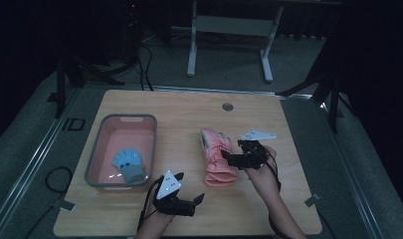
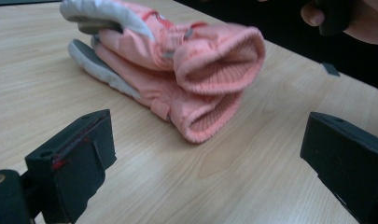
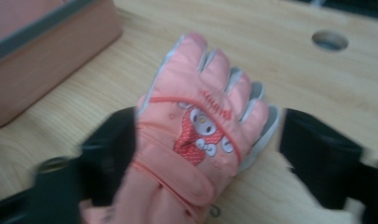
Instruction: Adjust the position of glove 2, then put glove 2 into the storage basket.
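A pink glove [image 1: 216, 157] with grey fingertips and a cartoon patch lies mid-table, cuff toward the person. In the left gripper view its two knit cuffs [image 2: 210, 79] sit one above the other. My right gripper [image 1: 228, 158] is at the glove's right side. Its jaws stand wide on either side of the glove [image 3: 196, 126], the right one clear of the fabric, so the right gripper [image 3: 205, 149] is open. My left gripper [image 1: 190, 187] rests near the front edge, pointing at the cuffs. In its own view the left gripper [image 2: 205, 154] is open with bare table between its jaws.
A pink bin with a grey rim [image 1: 94, 154] stands at the left and holds a blue glove [image 1: 129, 163]; its wall [image 3: 46, 60] shows in the right gripper view. A round cable hole [image 1: 227, 106] sits near the table's far edge.
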Motion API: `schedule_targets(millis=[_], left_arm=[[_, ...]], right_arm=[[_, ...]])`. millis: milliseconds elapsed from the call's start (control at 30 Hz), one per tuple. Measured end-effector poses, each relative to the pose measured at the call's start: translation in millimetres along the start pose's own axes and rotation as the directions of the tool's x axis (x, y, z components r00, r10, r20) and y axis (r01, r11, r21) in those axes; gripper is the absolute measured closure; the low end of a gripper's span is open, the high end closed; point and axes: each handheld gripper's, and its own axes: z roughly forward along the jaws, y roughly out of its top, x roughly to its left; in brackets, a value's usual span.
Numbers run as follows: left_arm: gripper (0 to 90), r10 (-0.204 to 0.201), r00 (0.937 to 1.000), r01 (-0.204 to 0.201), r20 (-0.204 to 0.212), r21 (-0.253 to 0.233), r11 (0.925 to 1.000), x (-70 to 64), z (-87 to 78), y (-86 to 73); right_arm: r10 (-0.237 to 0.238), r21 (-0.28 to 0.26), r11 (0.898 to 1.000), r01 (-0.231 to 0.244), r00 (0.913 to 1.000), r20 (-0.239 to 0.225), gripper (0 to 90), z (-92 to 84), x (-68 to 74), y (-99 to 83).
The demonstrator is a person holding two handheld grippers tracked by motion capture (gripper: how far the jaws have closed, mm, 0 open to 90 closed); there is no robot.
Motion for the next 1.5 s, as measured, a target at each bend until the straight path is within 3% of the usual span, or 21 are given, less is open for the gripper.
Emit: schedule_targets(millis=[300, 433, 467, 567, 667, 700, 767, 800, 833, 867, 900, 967, 1000, 1067, 1100, 1133, 1200, 1300, 1400, 1433, 1500], left_arm=[[5.7, 0.025, 0.9995, -0.026, -0.021, -0.017, 0.9995, 6.7, 11.6, 35.0], [7.5, 0.032, 0.9993, -0.032, -0.021, -0.012, 0.9994, 15.3, 26.2, 57.0], [16.1, 0.062, 0.9976, -0.062, -0.033, -0.011, 0.998, 17.0, 31.5, 65.9], [21.8, 0.09, 0.9949, -0.09, -0.044, 0.016, 0.9958, 19.6, 39.9, 75.5], [47.0, 0.145, 0.9885, -0.144, -0.044, 0.028, 0.9892, 23.1, 50.5, 87.4], [53.1, 0.158, 0.9863, -0.156, -0.048, 0.04, 0.987, 24.9, 59.4, 93.9], [64.7, 0.145, 0.9882, -0.143, -0.05, 0.034, 0.9891, 25.8, 64.0, 96.2], [72.3, 0.133, 0.9901, -0.131, -0.046, 0.044, 0.9905, 27.2, 69.3, 98.5], [72.3, 0.126, 0.9909, -0.124, -0.046, 0.055, 0.9908, 28.2, 75.0, 100.0], [88.2, 0.124, 0.9911, -0.121, -0.047, 0.061, 0.9907, 29.0, 80.4, 100.8], [89.6, 0.121, 0.9917, -0.117, -0.045, 0.08, 0.9899, 29.6, 85.9, 100.9], [89.7, 0.121, 0.9917, -0.115, -0.043, 0.127, 0.9853, 31.0, 97.2, 99.0], [89.6, 0.12, 0.9922, -0.111, -0.033, 0.201, 0.9732, 32.6, 108.4, 94.1], [89.6, 0.109, 0.9936, -0.1, -0.03, 0.233, 0.9674, 33.3, 113.8, 90.1], [89.4, 0.118, 0.992, -0.101, -0.045, 0.278, 0.9551, 33.5, 120.9, 82.3], [89.2, 0.113, 0.9928, -0.096, -0.04, 0.291, 0.9519, 34.2, 122.9, 79.3], [87.4, 0.097, 0.994, -0.079, -0.051, 0.286, 0.9549, 34.7, 123.1, 77.9], [76.1, 0.054, 0.9967, -0.036, -0.06, 0.266, 0.9633, 34.9, 118.6, 77.9], [64.5, 0.012, 0.9983, 0.002, -0.057, 0.237, 0.9714, 34.5, 112.6, 81.0], [43.9, 0.003, 0.9976, 0.012, -0.069, 0.214, 0.9767, 33.4, 109.0, 82.6], [37.5, 0.016, 0.9945, 0.006, -0.104, 0.209, 0.9779, 32.1, 104.0, 86.2]], right_arm=[[-0.041, -0.112, 0.993, 0.042, 0.9991, 0.011, 12.9, -22.3, -28.9, -8.4], [-0.046, -0.103, 0.994, 0.044, 0.9987, -0.019, 12.6, -24.0, -30.4, -9.5], [-0.028, -0.065, 0.998, 0.025, 0.999, -0.034, 11.7, -22.6, -30.8, -10.1], [-0.019, -0.066, 0.998, 0.016, 0.999, -0.039, 10.2, -21.9, -31.4, -10.9], [0.0, -0.061, 0.998, -0.001, 0.9999, -0.01, 10.4, -19.0, -33.6, -9.1], [-0.004, -0.054, 0.999, 0.006, 0.9996, 0.027, 24.9, -15.8, -37.1, -7.1], [-0.012, -0.029, 1.0, 0.012, 0.9999, 0.009, 49.5, -10.8, -39.8, -5.4], [-0.012, -0.029, 1.0, 0.012, 0.9999, 0.009, 49.5, -10.8, -39.8, -5.4], [-0.001, -0.023, 1.0, 0.001, 1.0, -0.007, 56.6, -6.7, -41.3, -4.8], [0.006, -0.004, 1.0, -0.006, 0.9996, -0.027, 71.1, 3.8, -42.0, -3.5], [0.017, -0.004, 1.0, -0.017, 0.9992, -0.037, 72.1, 8.9, -41.6, -3.5], [0.035, 0.011, 0.999, -0.034, 0.9973, -0.064, 72.5, 18.9, -40.0, -4.0], [0.042, 0.011, 0.999, -0.042, 0.996, -0.079, 70.0, 23.2, -39.0, -5.5], [0.057, 0.022, 0.998, -0.055, 0.9934, -0.1, 66.0, 27.7, -37.8, -7.3], [0.066, 0.057, 0.997, -0.061, 0.9927, -0.1, 58.5, 37.1, -35.2, -11.4], [0.077, 0.075, 0.995, -0.069, 0.9918, -0.102, 54.7, 41.4, -34.8, -13.7], [0.093, 0.094, 0.992, -0.083, 0.9905, -0.101, 53.0, 45.9, -35.6, -15.9], [0.165, 0.147, 0.978, -0.152, 0.9828, -0.083, 38.1, 59.3, -41.7, -22.8], [0.197, 0.168, 0.969, -0.18, 0.9764, -0.09, 36.7, 63.4, -44.1, -23.9], [0.216, 0.204, 0.959, -0.195, 0.9725, -0.087, 34.4, 68.9, -45.7, -25.6], [0.229, 0.215, 0.955, -0.205, 0.969, -0.093, 34.1, 70.3, -47.1, -26.6]])
